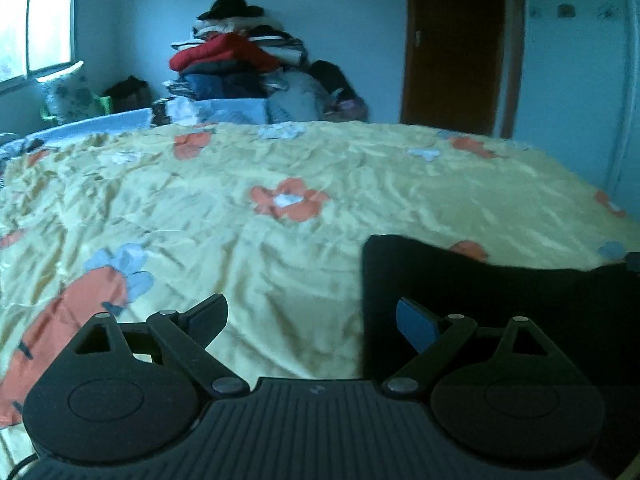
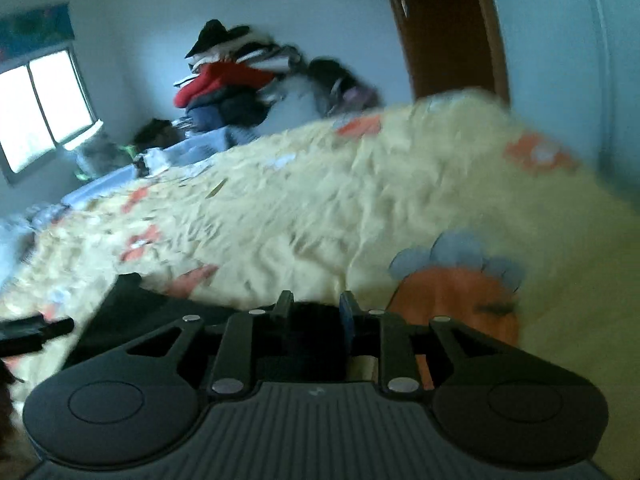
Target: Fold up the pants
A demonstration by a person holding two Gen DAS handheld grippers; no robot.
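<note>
Fingers of the left gripper (image 1: 312, 320) are standing wide apart over the bed, with nothing between them; the blue-padded one is hanging above the left edge of the black pants (image 1: 500, 300), the other above bare bedspread (image 1: 280, 256). Fingers of the right gripper (image 2: 316, 312) are sitting close together with a fold of the dark pants (image 2: 132, 308) filling the narrow gap, so they appear to be pinching the cloth, though blur is hiding the exact contact. The pants are lying flat on the near part of the yellow flowered bedspread, between the two grippers. Beyond them the bedspread is stretching away, wrinkled, with orange and blue flowers. Past the far edge of the bed a tall heap of clothes (image 1: 236, 60) is leaning against the wall, with a window (image 1: 36, 24) to its left and a brown door (image 1: 456, 40) to its right.
</note>
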